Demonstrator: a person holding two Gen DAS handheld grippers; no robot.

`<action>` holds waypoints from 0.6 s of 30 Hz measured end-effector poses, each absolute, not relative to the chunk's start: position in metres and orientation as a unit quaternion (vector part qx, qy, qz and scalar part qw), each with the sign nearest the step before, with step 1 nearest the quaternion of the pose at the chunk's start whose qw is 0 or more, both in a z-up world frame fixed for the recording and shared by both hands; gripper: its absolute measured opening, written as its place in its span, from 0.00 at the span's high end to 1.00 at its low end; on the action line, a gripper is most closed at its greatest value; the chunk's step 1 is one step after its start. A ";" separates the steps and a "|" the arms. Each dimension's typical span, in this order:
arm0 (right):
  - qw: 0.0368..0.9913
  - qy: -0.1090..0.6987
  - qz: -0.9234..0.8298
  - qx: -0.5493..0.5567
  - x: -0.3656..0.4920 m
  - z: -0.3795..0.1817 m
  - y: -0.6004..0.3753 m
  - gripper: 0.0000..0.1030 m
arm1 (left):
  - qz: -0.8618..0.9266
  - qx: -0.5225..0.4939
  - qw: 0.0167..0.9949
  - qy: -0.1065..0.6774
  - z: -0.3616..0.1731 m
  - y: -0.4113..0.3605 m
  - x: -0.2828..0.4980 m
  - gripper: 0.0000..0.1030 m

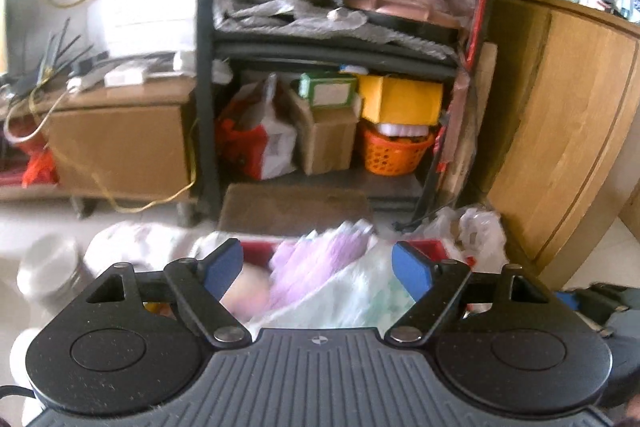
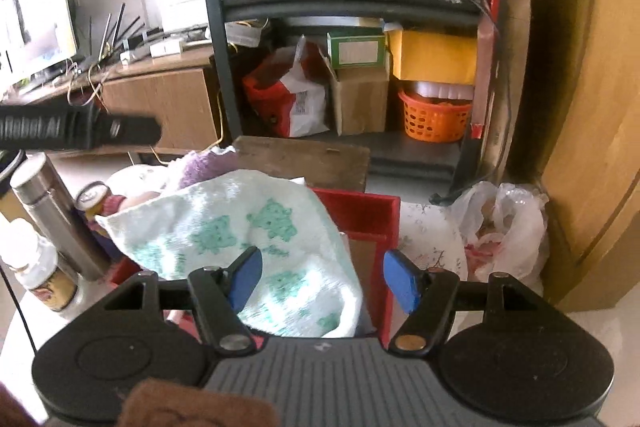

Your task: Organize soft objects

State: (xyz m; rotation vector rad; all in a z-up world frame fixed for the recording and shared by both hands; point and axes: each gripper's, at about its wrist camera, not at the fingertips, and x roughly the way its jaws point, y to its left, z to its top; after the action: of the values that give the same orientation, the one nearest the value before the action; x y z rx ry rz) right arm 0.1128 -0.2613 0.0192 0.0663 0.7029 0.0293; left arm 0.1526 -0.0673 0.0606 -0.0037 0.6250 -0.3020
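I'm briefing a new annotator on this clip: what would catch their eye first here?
The white towel with green patterns stands out, draped over the red box right ahead of the open right gripper. Behind it lies a purple cloth. Further back, an orange basket glows on the bottom of the dark shelf unit.

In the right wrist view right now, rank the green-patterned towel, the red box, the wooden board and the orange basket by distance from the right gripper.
From the right gripper:
1. Green-patterned towel, directly between and ahead of the fingers, draped over the box.
2. Red box, just behind, slightly right.
3. Wooden board, beyond the box, centre.
4. Orange basket, farthest, on the bottom shelf, right.
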 end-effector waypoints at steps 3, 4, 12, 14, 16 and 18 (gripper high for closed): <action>0.940 0.338 0.012 0.041 0.102 0.020 -0.258 0.62 | -0.128 0.001 0.944 0.305 0.057 -0.056 0.143 0.22; 0.940 0.337 0.013 0.045 0.098 0.020 -0.256 0.62 | -0.125 0.000 0.944 0.305 0.055 -0.053 0.140 0.22; 0.943 0.328 0.028 0.043 0.080 0.021 -0.236 0.62 | -0.106 -0.004 0.946 0.307 0.051 -0.035 0.120 0.21; 0.944 0.325 0.029 0.046 0.077 0.021 -0.235 0.62 | -0.104 -0.003 0.947 0.305 0.051 -0.033 0.115 0.21; 0.945 0.323 0.028 0.048 0.075 0.021 -0.234 0.62 | -0.103 0.000 0.948 0.303 0.050 -0.032 0.110 0.21; 0.947 0.317 0.025 0.051 0.073 0.023 -0.233 0.62 | -0.101 0.008 0.949 0.299 0.051 -0.033 0.106 0.20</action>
State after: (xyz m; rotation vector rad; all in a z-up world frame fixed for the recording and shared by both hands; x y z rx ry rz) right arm 0.0729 -0.2333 0.0227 0.1048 0.6460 0.0514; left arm 0.1056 -0.0327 0.0512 0.0158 0.6091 -0.2063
